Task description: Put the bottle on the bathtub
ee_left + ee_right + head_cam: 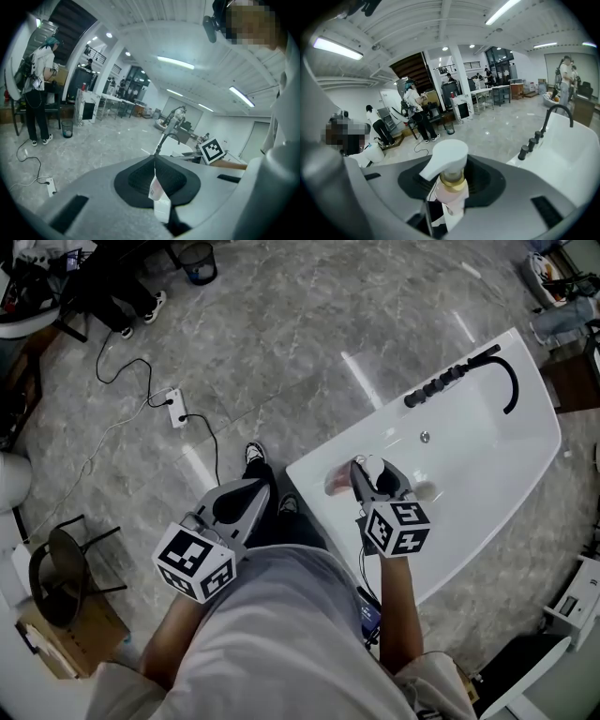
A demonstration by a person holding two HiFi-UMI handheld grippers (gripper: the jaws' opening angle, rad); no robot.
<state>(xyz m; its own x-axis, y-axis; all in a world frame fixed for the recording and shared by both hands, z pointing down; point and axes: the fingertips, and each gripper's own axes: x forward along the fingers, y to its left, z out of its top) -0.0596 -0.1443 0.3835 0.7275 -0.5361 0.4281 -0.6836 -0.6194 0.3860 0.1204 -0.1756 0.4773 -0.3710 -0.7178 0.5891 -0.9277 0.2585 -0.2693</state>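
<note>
Head view: bottle between right gripper jaws

Pink pump bottle, white head, above white bathtub

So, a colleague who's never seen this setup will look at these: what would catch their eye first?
Probably the big white bathtub at the right of the head view, with a row of black tap knobs along its upper edge. Next, the pink pump bottle clamped in the right gripper at the tub's left end. Its white pump head fills the middle of the right gripper view.
</note>
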